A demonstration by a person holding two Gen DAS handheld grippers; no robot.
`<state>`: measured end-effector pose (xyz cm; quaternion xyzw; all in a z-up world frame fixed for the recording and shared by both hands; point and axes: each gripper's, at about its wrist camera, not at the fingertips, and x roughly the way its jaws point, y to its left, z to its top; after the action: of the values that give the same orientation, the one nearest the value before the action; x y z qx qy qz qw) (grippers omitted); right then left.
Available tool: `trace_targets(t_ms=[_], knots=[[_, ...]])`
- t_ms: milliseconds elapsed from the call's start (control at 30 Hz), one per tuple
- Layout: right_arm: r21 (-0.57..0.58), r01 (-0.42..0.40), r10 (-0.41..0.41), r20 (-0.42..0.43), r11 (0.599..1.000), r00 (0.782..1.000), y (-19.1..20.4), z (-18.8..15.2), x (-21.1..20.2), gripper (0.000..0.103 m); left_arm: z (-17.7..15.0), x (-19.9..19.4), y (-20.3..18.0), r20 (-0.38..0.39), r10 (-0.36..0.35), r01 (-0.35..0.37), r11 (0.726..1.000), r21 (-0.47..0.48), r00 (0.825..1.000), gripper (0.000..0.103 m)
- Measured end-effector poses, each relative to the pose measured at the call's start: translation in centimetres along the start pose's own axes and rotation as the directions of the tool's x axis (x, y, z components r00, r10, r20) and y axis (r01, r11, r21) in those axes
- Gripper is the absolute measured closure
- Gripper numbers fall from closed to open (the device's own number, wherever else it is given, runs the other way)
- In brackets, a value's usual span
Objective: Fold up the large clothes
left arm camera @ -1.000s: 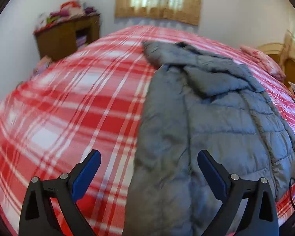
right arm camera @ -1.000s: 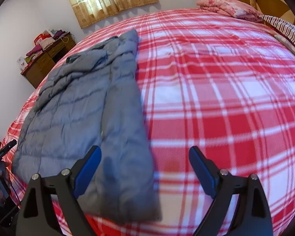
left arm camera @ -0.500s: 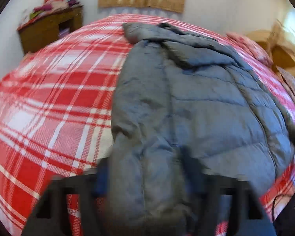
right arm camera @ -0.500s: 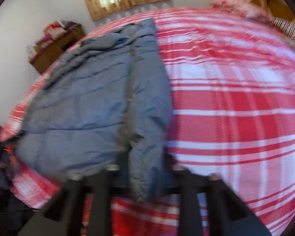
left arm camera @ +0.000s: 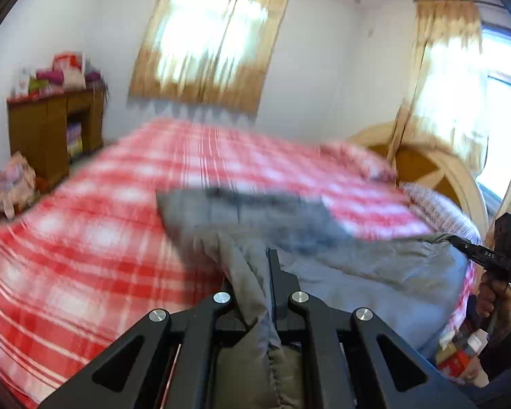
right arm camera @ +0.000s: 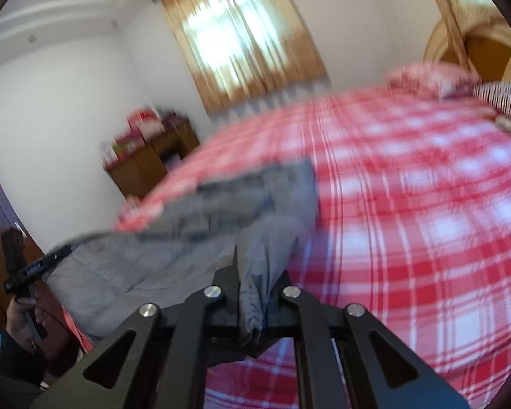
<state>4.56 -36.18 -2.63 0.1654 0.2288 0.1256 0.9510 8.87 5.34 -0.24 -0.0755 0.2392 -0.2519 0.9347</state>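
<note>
With our left gripper (left arm camera: pixel 252 272) and right gripper (right arm camera: pixel 255 269) each clamped on the near hem of the grey jacket (left arm camera: pixel 374 266) lying on the plaid bed (left arm camera: pixel 85 238), we judge the puffy, slick fabric could slip free if lifted unevenly.

The left gripper (left arm camera: pixel 252 272) is clamped tight, its two black fingers pinching a fold of grey jacket (left arm camera: pixel 374 266). The right gripper (right arm camera: pixel 255 272) is clamped the same way on another fold, both held level, pointing forward.
</note>
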Motion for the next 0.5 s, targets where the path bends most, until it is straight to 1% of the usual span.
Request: trace_targets(t_ms=[33, 100, 167, 200, 233, 300, 333, 367, 400, 433, 500], knots=[[0.001, -0.010, 0.010, 0.040, 1.000, 0.999, 0.2, 1.6, -0.2, 0.094, 0.8, -0.1, 0.1, 0.018, -0.003, 0.003, 1.000, 0.009, 1.000, 0.097], [-0.005, -0.008, 0.009, 0.081, 1.000, 0.997, 0.2, 4.0, 1.0, 0.094, 2.3, 1.4, 0.6, 0.026, -0.006, 0.005, 0.999, 0.032, 1.000, 0.097], [0.007, -0.006, 0.005, 0.086, 1.000, 0.996, -0.7, 6.6, 5.0, 0.095, 3.4, 5.5, 2.3, 0.008, 0.032, -0.032, 0.999, 0.021, 0.999, 0.097], [0.005, 0.016, -0.016, 0.081, 1.000, 0.997, -1.3, 7.6, 7.8, 0.095, 3.8, 7.9, 3.2, -0.002, 0.052, -0.052, 0.998, 0.019, 0.999, 0.097], [0.001, 0.037, -0.037, 0.069, 0.999, 0.997, -1.8, 8.2, 10.4, 0.095, 3.8, 9.5, 4.0, -0.012, 0.075, -0.075, 0.997, 0.023, 0.997, 0.097], [0.029, 0.055, -0.055, 0.027, 0.998, 0.998, -3.3, 9.0, 15.1, 0.095, 4.1, 13.6, 5.8, -0.013, 0.150, -0.150, 0.988, 0.028, 0.989, 0.093], [0.040, 0.091, -0.092, 0.011, 0.995, 0.996, -4.2, 9.1, 18.1, 0.095, 4.1, 15.6, 6.7, -0.018, 0.163, -0.162, 0.986, 0.025, 0.987, 0.093], [0.055, 0.105, -0.105, -0.006, 0.993, 0.994, -4.9, 9.2, 20.2, 0.095, 4.3, 17.7, 7.5, -0.038, 0.188, -0.188, 0.982, 0.017, 0.981, 0.091], [0.069, 0.114, -0.113, -0.024, 0.991, 0.993, -5.6, 9.1, 21.9, 0.095, 4.3, 19.1, 8.2, -0.056, 0.210, -0.211, 0.978, 0.001, 0.976, 0.089], [0.093, 0.159, -0.157, -0.023, 0.983, 0.987, -6.5, 9.0, 23.9, 0.095, 4.5, 20.7, 8.9, -0.070, 0.223, -0.224, 0.974, -0.017, 0.972, 0.087], [0.112, 0.192, -0.188, -0.044, 0.975, 0.981, -8.1, 8.7, 26.8, 0.094, 4.9, 23.4, 10.1, -0.082, 0.242, -0.246, 0.969, -0.031, 0.967, 0.084]])
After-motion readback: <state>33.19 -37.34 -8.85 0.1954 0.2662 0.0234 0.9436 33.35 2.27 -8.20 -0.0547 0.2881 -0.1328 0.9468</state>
